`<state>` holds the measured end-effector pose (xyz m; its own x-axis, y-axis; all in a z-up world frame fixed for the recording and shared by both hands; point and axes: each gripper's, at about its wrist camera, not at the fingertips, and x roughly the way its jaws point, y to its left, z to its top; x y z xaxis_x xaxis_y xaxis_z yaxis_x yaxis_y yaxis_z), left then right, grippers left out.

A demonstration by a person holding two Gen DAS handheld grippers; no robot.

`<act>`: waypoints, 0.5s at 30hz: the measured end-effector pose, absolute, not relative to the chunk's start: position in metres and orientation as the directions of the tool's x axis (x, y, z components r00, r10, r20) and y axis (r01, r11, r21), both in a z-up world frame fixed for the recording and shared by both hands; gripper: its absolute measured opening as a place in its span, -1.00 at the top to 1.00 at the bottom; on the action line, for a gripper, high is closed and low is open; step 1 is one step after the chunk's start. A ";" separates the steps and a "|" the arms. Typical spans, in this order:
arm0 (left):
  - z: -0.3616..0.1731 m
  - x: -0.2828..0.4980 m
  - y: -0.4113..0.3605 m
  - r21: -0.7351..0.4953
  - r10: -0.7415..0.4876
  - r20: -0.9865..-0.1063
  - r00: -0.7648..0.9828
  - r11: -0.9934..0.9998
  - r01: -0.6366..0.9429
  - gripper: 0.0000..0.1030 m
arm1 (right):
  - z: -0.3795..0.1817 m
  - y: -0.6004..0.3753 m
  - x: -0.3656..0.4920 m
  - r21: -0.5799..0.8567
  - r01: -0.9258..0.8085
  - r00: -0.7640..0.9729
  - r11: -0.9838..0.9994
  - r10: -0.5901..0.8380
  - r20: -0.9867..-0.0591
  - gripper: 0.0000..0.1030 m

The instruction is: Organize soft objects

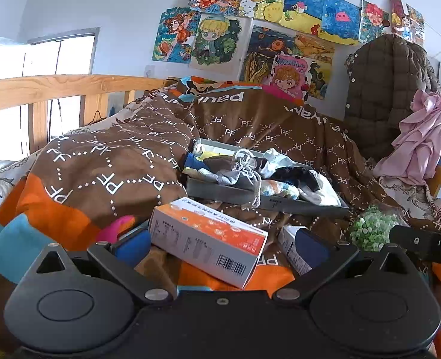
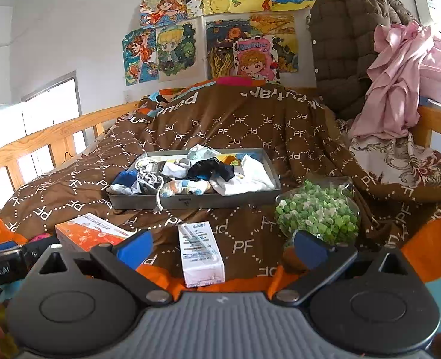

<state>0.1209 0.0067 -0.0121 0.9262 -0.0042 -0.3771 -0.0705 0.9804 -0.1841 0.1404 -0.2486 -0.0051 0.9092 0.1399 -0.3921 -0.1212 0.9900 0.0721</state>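
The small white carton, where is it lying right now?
In the right wrist view the small white carton lies on the brown quilt between the open right tongs, with the orange-and-white box to its left and the gray tray behind it.

Orange-and-white carton (image 1: 207, 239) lies tilted near bed's front edge, before me. Small white box (image 2: 201, 254) sits right of it, apart. Clear bag of green paper stars (image 2: 317, 212) toward right side. Cartoon drawings (image 1: 268, 30) cover wall above; brown quilted jacket (image 1: 385, 89) hangs at right corner. Wooden rail (image 1: 55, 88) along left edge.
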 end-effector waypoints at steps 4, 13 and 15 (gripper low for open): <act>-0.017 0.116 0.009 -0.183 0.004 -0.380 0.925 0.980 -0.080 -0.98 | -0.006 -0.248 0.132 0.070 -0.109 0.915 0.992 0.127 -0.382 -0.99; -0.013 0.108 0.010 -0.189 0.007 -0.365 0.931 0.979 -0.082 -0.99 | -0.009 -0.245 0.121 0.047 -0.111 0.921 0.993 0.120 -0.370 -0.99; -0.014 0.105 0.010 -0.187 0.004 -0.367 0.930 0.979 -0.078 -0.99 | -0.011 -0.246 0.119 0.048 -0.109 0.921 0.993 0.119 -0.372 -0.99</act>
